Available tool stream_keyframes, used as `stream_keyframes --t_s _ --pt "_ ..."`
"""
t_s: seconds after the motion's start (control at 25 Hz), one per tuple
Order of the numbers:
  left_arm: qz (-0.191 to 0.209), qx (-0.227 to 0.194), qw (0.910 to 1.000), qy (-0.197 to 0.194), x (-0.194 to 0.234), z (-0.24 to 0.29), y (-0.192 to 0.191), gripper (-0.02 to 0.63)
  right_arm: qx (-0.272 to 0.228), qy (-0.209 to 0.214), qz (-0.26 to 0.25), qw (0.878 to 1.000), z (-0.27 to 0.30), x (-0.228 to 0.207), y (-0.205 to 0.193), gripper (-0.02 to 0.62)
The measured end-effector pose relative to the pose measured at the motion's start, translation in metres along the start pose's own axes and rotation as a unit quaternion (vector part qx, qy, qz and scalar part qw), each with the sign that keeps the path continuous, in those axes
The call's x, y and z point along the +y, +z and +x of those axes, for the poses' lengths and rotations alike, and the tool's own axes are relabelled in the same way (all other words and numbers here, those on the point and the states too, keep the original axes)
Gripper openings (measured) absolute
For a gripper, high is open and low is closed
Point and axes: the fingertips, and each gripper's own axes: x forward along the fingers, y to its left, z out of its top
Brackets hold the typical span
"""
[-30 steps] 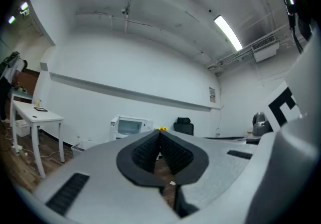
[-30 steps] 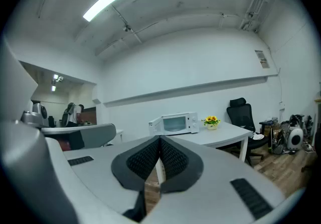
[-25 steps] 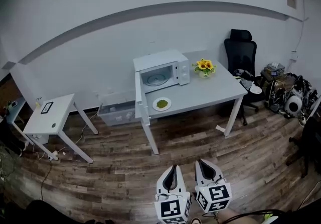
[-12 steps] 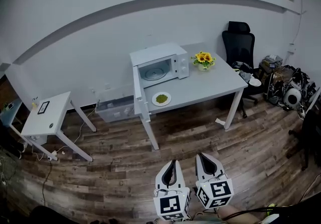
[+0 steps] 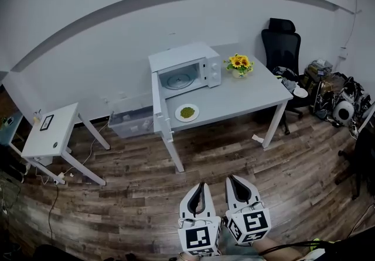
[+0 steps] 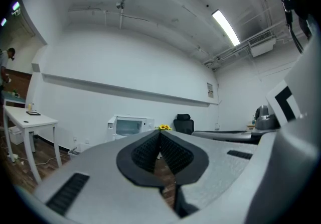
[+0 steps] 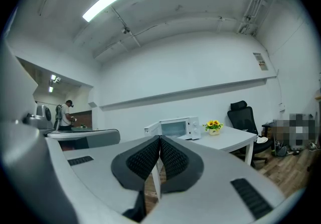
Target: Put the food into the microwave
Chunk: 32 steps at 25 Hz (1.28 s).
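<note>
The left gripper (image 5: 201,186) and right gripper (image 5: 231,179) are carried low, side by side, each with its jaws pressed together on nothing. They are well back from the table (image 5: 252,102), so nothing is within reach to take. The food (image 5: 187,112) waits on its plate (image 5: 179,117) just before the microwave (image 5: 187,58), whose door (image 5: 156,103) stands wide, likely so the plate can go straight in.

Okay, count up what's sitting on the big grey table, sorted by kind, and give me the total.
On the grey table:
microwave, door open: 1
plate of green food: 1
pot of yellow flowers: 1
Total: 3
</note>
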Motion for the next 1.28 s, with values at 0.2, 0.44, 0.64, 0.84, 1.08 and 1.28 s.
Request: stream_keyframes --t_s 0.2,0.44,0.64,0.84,1.08,1.28 --pt "-0.001 -0.006 1.0000 0.008 0.002 0.045 0.005 0.002 -0.003 0.016 -0.001 1.000 0.041 -0.024 0.008 0.015" --pt "-0.004 -0.007 0.9994 0.033 0.007 0.101 0.012 0.002 0.003 0.038 -0.005 0.999 0.091 -0.054 0.019 0.015" --pt "-0.003 -0.014 0.9990 0.043 0.010 0.144 0.018 0.002 0.004 0.053 -0.004 0.999 0.130 -0.077 0.027 0.015" --pt "-0.002 -0.015 0.9982 0.058 0.013 0.176 0.018 0.002 0.007 0.072 -0.002 0.997 0.160 -0.093 0.027 0.015" --pt "-0.008 -0.019 0.9970 0.074 0.018 0.201 0.015 0.002 0.009 0.091 -0.004 0.996 0.184 -0.103 0.027 0.015" --pt "-0.003 -0.012 0.9970 0.076 0.018 0.218 0.012 0.002 0.010 0.099 -0.007 0.995 0.198 -0.112 0.028 0.015"
